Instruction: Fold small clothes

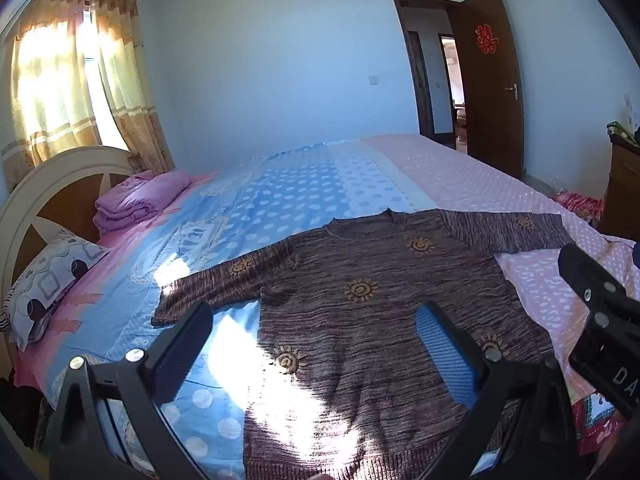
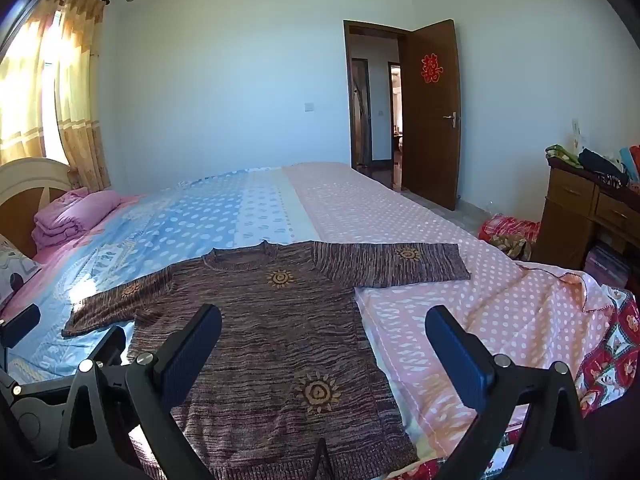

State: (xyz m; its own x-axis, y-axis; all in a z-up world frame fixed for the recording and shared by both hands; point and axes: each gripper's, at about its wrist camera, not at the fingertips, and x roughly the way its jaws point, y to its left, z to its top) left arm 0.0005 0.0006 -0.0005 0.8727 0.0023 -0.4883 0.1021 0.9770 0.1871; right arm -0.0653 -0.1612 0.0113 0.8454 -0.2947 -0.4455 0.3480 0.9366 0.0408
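A brown knitted sweater (image 1: 360, 312) with orange sun motifs lies flat on the bed, both sleeves spread out; it also shows in the right wrist view (image 2: 272, 328). My left gripper (image 1: 316, 344) is open and empty, held above the sweater's lower left part. My right gripper (image 2: 324, 344) is open and empty, held above the sweater's lower right edge. The right gripper also shows at the right edge of the left wrist view (image 1: 596, 304), and part of the left gripper shows at the left edge of the right wrist view (image 2: 24, 324).
The bed (image 1: 300, 184) has a blue and pink dotted sheet. A folded pink blanket (image 1: 136, 200) and a pillow (image 1: 52, 276) lie by the headboard (image 1: 32, 196). A wooden dresser (image 2: 588, 208) stands at right, an open door (image 2: 432, 112) beyond the bed.
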